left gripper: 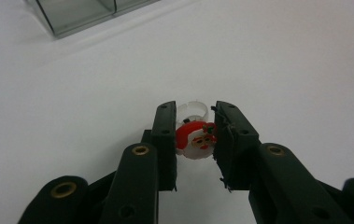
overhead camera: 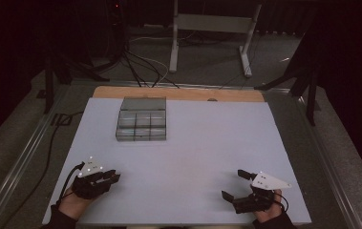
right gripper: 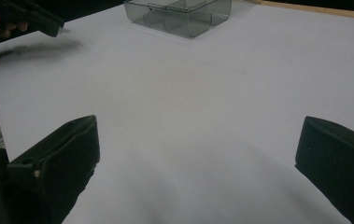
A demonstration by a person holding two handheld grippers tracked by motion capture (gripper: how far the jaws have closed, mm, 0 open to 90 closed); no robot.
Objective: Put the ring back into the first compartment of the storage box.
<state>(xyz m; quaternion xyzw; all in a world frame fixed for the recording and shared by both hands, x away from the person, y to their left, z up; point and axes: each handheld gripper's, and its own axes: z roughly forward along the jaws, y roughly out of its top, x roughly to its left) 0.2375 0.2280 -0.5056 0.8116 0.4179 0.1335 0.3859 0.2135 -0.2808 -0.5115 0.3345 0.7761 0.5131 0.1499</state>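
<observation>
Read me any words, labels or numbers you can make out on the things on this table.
None can be read. The Santa ring in the left gripper bears a face picture, no lettering. The clear compartment box shows no label. The white dots on the right gripper plate are too small to read.

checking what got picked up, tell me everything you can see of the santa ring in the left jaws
The santa ring is a small toy: a round face with red hat, white beard and red mouth, set on a clear, plastic-looking band that rises behind it. It looks glossy and whole. The left gripper is shut on it, one black jaw pressing each side of the face, over the white table.
</observation>
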